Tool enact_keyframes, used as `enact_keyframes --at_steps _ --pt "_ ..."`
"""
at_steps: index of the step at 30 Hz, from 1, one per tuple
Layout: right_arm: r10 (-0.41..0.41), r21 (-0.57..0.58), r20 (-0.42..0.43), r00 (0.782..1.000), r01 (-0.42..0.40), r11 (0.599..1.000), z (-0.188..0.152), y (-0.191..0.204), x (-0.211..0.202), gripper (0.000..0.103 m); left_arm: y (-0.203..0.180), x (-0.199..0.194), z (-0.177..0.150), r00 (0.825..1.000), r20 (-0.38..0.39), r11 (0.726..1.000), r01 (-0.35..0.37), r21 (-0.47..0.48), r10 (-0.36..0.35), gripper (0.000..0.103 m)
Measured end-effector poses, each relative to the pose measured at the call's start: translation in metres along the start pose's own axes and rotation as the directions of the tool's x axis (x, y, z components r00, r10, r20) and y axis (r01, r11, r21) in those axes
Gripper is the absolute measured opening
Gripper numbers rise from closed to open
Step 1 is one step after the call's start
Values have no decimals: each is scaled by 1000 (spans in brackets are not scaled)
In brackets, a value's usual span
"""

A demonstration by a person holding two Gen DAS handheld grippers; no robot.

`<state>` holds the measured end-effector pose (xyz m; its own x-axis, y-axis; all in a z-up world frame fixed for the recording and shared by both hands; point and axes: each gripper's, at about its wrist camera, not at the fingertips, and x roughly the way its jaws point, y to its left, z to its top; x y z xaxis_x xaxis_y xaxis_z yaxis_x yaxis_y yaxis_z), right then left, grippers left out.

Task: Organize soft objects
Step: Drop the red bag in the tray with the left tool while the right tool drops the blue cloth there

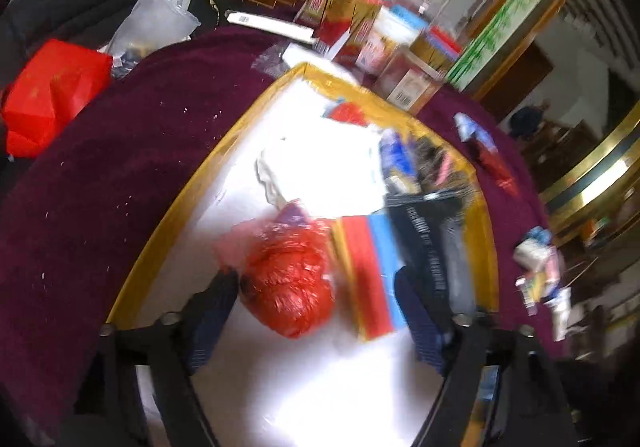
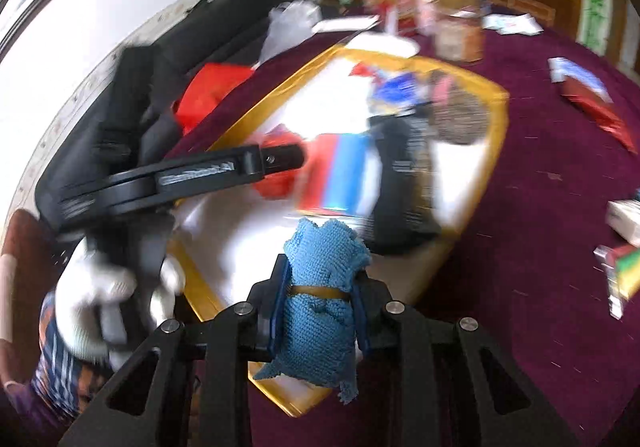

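Two claws work over a table covered in dark maroon cloth (image 1: 100, 187), on which lies a white rectangular board edged with yellow tape (image 1: 168, 215). The right claw (image 2: 320, 307) is clamped on a rolled blue knitted cloth bound with a yellow rubber band (image 2: 320, 311); the roll stands upright between the blue pads, its top and bottom ends sticking out past them, above the near edge of the board. The left claw (image 1: 316, 311) has its jaws apart, hovering over the near part of the board, with a crumpled red plastic bag (image 1: 288, 283) lying between its fingers; whether either finger touches the bag cannot be told through the blur. In the right wrist view the left claw is seen from the side, reaching in over the board's left edge, held by a hand in a white glove (image 2: 100, 299).

Just right of the bag lies a flat red and blue striped packet (image 1: 372, 271), and beside that, toward the board's right edge, a dark folded garment with white lettering (image 1: 432, 243). Farther back on the board sit a white crumpled cloth (image 1: 320, 171) and a blurred heap of mixed fabrics (image 1: 424, 163). Boxes and jars (image 1: 384, 31) crowd the table's far edge, and a red paper bag (image 1: 48, 95) rests at its left edge.
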<state>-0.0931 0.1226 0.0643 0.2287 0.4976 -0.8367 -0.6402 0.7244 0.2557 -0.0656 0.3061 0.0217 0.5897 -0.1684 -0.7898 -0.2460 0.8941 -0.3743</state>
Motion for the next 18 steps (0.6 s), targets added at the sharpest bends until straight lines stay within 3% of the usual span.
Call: enact_keyframes --at_steps 3,5,9,12,18 --pt "2 -30 -62 998 -4 1000 14 17 28 27 4 -24 -4 996 58 998 63 -29 -61 86" --pt "-3 -46 -94 996 -1 999 24 27 45 27 9 -50 -9 989 132 997 78 -29 -73 94" --pt "4 -35 -138 990 -9 999 39 34 67 27 39 -99 -26 951 288 984 144 -104 -109 98" --pt "18 -18 -170 985 -22 1000 53 39 85 27 65 -113 -37 935 328 964 199 -178 -133 98" --pt "-40 -21 -158 987 37 999 73 43 107 27 95 -114 -52 931 343 940 221 -259 -125 98"
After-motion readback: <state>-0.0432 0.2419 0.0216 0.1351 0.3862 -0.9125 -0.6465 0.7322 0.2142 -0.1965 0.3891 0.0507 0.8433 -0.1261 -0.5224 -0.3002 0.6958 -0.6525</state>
